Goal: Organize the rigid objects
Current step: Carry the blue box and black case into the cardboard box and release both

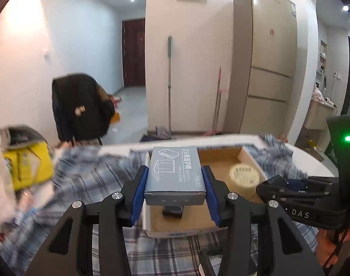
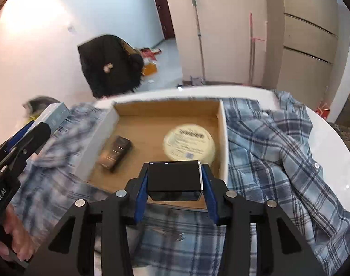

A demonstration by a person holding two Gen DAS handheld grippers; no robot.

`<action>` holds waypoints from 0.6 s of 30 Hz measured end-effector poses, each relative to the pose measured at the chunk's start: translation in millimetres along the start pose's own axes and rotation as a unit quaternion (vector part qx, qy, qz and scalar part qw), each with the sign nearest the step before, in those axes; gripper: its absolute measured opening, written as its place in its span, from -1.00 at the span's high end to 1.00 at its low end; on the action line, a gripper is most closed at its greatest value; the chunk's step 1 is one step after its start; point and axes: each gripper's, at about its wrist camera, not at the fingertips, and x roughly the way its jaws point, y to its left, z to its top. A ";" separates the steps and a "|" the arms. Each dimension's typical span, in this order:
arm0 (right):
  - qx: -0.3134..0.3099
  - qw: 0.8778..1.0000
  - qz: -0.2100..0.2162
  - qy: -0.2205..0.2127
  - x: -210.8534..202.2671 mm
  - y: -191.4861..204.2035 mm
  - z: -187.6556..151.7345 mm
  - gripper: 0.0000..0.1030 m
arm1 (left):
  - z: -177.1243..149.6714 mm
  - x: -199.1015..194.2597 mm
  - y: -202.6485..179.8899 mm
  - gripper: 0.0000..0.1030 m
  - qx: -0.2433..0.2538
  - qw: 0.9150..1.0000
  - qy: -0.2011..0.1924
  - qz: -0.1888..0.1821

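My left gripper [image 1: 175,179] is shut on a grey-blue product box [image 1: 175,172], held above the near left part of an open cardboard tray [image 1: 253,158]. My right gripper [image 2: 175,181] is shut on a glossy black box [image 2: 175,177], which hangs over the tray's [image 2: 222,124] near edge. Inside the tray lie a round pale yellow tub [image 2: 189,142] at the right and a small dark brown box [image 2: 116,153] at the left. The left gripper with the grey-blue box [image 2: 54,113] shows at the left of the right wrist view. The right gripper's body [image 1: 296,193] shows at the right of the left wrist view.
A blue plaid shirt [image 2: 278,151] is spread over the round white table [image 2: 331,142] around the tray. A yellow bag [image 1: 27,165] and white clutter lie at the table's left. Beyond stand a chair with a black jacket [image 1: 80,108], a mop [image 1: 169,80] and a fridge [image 1: 267,69].
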 end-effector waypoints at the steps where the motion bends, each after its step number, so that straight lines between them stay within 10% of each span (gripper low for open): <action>1: -0.007 1.000 -0.006 0.012 9.7 -1.2 -2.2 0.19 | -4.4 8.2 1.3 0.05 0.000 1.000 0.008 -0.004; 18: -0.030 0.997 -0.004 0.065 41.5 -4.2 -12.9 0.00 | -38.8 72.0 8.1 0.05 0.004 0.993 0.114 -0.027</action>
